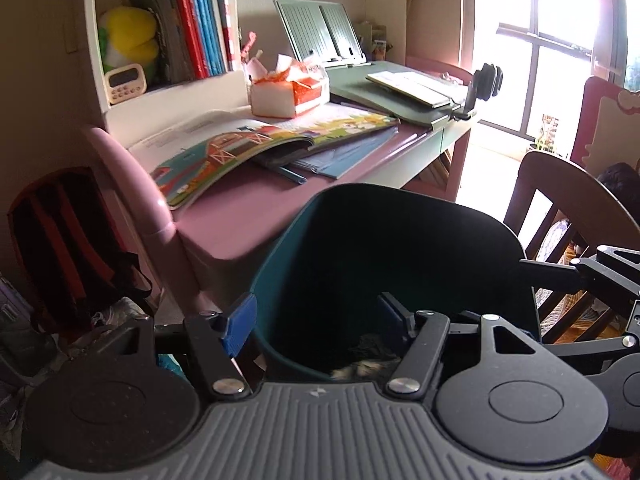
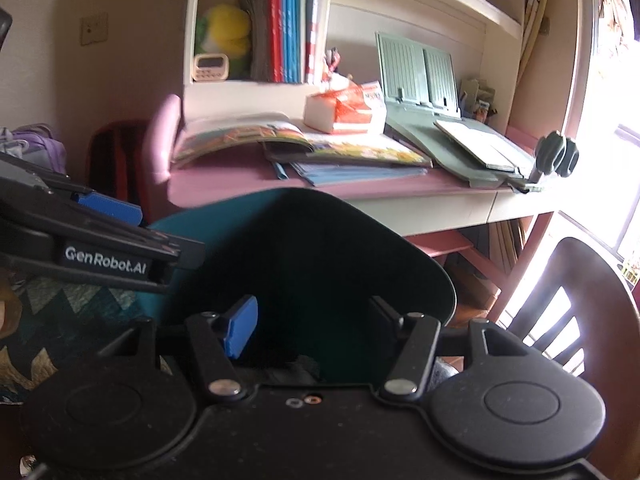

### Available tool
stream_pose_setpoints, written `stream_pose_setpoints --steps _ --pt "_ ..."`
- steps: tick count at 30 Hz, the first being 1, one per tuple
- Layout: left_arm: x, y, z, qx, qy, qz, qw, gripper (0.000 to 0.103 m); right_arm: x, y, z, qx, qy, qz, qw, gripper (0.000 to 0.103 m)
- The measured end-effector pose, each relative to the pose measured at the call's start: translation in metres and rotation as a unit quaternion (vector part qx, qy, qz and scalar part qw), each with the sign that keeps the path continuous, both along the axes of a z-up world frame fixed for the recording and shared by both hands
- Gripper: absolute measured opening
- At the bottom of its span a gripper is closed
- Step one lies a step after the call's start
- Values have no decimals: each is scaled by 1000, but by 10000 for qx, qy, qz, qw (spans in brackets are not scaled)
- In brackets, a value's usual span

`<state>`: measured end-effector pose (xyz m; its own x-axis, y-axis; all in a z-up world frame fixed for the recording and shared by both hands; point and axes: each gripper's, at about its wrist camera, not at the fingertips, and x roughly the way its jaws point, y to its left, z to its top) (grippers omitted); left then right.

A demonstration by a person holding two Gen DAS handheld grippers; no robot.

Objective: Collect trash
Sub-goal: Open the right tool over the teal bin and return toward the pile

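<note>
The trash bin [image 1: 384,264] stood just ahead of my left tongs [image 1: 316,320] and right tongs [image 2: 310,324], both open around nothing; crumpled trash [image 1: 368,360], perhaps paper, lay inside.

- The left wrist view looks forward and downward along the left tongs [image 1: 316,324], close above the open mouth of a dark teal bin [image 1: 384,264], with the pink worktop [image 1: 256,204] just behind it.
- The right wrist view looks the same way along the right tongs [image 2: 312,326], also close over the bin [image 2: 320,256], standing a little further right, so the worktop [image 2: 224,184] appears more face-on.
- Both views share the bin, the worktop, the open picture book [image 1: 240,148] [image 2: 280,136], the bookshelf [image 1: 168,20] [image 2: 260,20] and the wooden chair [image 1: 560,208] [image 2: 580,300].
- Each view catches the other tongs at its edge: the right ones at the left view's right side, the left ones at the right view's left side.
</note>
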<state>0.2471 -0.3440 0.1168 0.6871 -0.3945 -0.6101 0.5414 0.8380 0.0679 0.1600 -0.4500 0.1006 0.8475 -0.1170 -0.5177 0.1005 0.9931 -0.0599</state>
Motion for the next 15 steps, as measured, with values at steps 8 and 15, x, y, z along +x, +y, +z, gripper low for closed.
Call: stream_pose_setpoints --steps 8,15 --pt "-29 58 17 -111 -140 177 9997 66 -29 40 22 143 -249 417 9987 61" --pt "-59 119 19 -97 -199 379 9990 66 -45 90 35 175 -387 932 9947 61"
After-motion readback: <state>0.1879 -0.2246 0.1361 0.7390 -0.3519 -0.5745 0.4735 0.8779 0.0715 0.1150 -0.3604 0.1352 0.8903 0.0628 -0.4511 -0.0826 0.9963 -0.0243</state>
